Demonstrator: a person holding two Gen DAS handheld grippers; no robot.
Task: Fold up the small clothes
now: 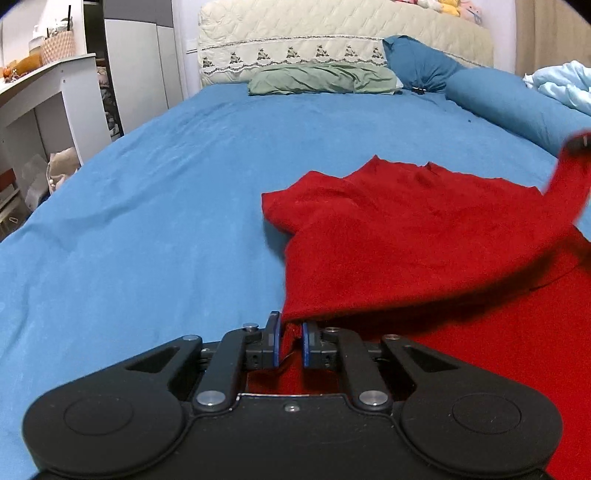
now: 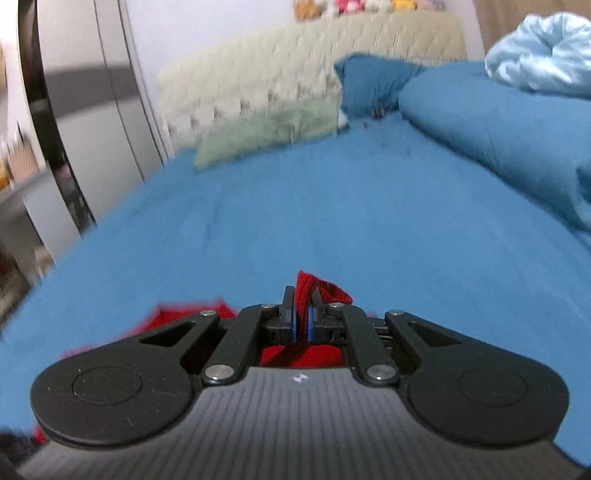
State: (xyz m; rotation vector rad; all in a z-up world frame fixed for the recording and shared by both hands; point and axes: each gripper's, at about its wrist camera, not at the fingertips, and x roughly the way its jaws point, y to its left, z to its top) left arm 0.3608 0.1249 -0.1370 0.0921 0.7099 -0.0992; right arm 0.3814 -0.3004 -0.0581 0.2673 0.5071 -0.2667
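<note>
My left gripper [image 1: 290,341] is closed on the near hem of the red sweater [image 1: 424,236], a pinch of red knit caught between its blue-padded fingers [image 1: 274,343]. The sweater lies on the blue bed sheet [image 1: 147,206], to the right of the middle in my left view, with one short sleeve spread out toward the left and the collar pointing toward the headboard [image 1: 295,33]. Its far right part is lifted off the bed and rises toward the picture's edge, blurred there.

My right gripper [image 2: 302,317] is clamped on another part of the same sweater [image 2: 314,290]; a ribbed red edge sticks up between and past its fingers [image 2: 291,321], held above the sheet [image 2: 332,221]. More red cloth shows below and to the left of that gripper.

At the head of the bed lie a green pillow [image 1: 321,77], a blue pillow [image 1: 417,61] and a long blue bolster [image 1: 517,103]. A pale blue quilt [image 2: 543,51] is bunched at the far right.
</note>
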